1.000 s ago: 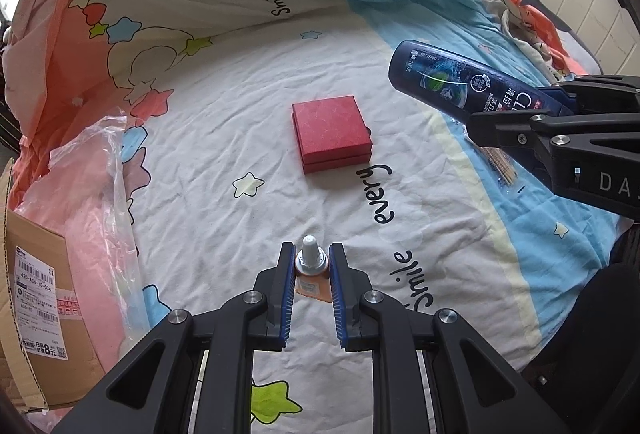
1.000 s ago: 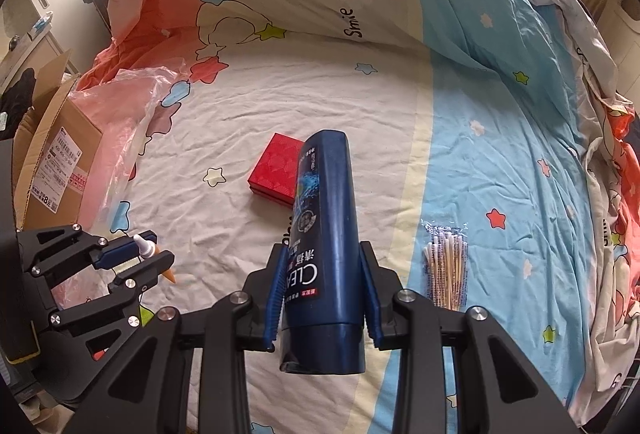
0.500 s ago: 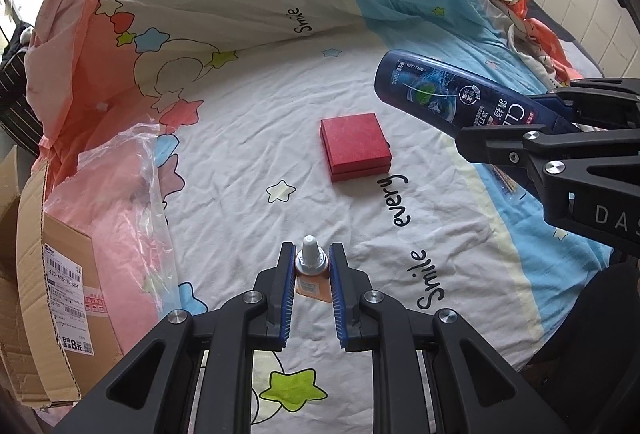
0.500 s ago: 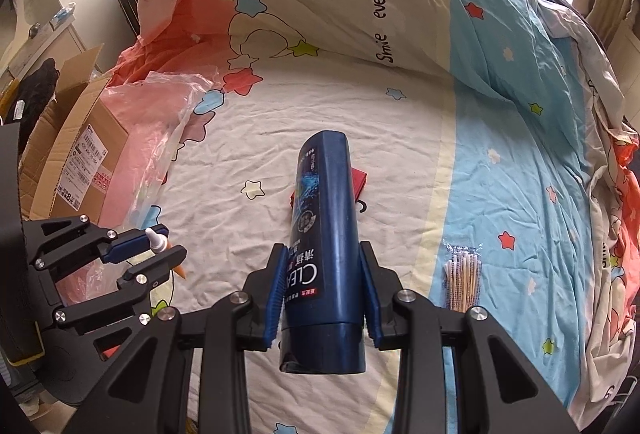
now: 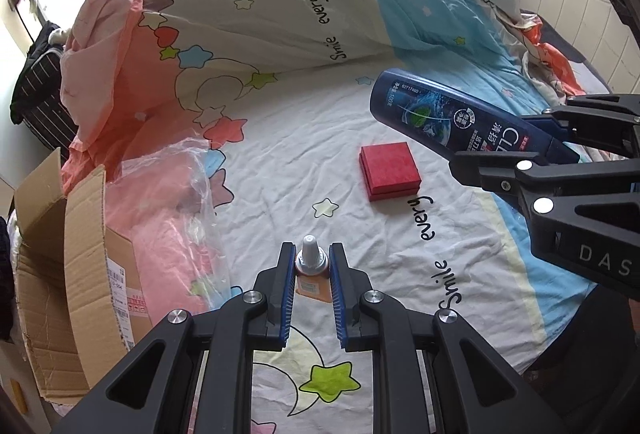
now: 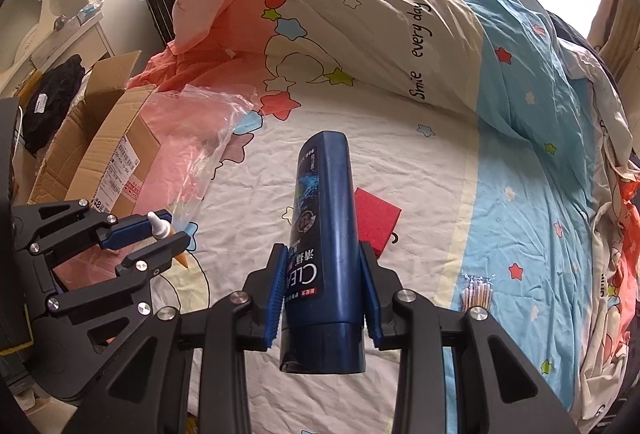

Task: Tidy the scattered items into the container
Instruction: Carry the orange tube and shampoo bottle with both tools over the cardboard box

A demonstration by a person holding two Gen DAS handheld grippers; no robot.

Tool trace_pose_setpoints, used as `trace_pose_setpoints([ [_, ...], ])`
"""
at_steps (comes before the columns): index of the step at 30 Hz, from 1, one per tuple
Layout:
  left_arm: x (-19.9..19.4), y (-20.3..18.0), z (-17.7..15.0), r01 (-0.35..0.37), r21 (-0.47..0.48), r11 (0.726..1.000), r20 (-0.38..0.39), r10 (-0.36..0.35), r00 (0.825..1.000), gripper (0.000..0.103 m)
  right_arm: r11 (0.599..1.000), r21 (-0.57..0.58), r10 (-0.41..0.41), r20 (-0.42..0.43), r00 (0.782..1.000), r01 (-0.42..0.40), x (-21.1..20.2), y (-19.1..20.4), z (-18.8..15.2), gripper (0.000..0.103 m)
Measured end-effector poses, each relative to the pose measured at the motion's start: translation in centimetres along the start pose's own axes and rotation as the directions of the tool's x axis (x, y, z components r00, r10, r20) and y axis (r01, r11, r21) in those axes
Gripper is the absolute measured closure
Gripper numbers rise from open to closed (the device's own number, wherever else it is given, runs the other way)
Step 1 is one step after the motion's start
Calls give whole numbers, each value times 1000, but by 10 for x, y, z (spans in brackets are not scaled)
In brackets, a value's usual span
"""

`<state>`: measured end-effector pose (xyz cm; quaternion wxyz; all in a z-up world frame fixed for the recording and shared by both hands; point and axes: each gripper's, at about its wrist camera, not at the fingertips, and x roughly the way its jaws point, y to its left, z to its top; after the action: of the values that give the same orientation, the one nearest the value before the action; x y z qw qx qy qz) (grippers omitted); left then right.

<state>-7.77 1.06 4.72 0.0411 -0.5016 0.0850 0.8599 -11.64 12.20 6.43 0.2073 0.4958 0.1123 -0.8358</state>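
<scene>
the left gripper (image 5: 312, 270) is pinched tight on a small orange tube with a white nozzle cap (image 5: 310, 262), its cap poking out past the fingertips, so the narrow neck is what the pads bear on. the right gripper (image 6: 324, 286) is closed partway around a dark blue shampoo bottle (image 6: 324, 218), gripped low near its cap with the body sticking forward beyond the jaws, likely to keep the heavy end close. both items hang clear above the bedsheet (image 5: 280, 162). the open cardboard box (image 5: 84, 254), probably the container, sits off to the left of both grippers. ahead of them a red box (image 5: 390, 176) lies on the sheet, and a cotton swab packet (image 6: 476, 292) lies just right of the right gripper.
</scene>
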Motion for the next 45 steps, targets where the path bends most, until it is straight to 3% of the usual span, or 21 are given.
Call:
trace_pose_setpoints([
  [13,-34,50,-4,-64,-61,996,31,66,997,86,994,-100,45,58,997,-39,-22,58,28,71],
  [30,-67,127,-32,-137,-169,976,38,145,989,86,965,-248,100,50,994,-85,-19,150,38,71],
  [45,-72,209,-66,-176,-302,937,6,186,982,86,923,-357,166,40,985,-141,-15,236,61,71],
])
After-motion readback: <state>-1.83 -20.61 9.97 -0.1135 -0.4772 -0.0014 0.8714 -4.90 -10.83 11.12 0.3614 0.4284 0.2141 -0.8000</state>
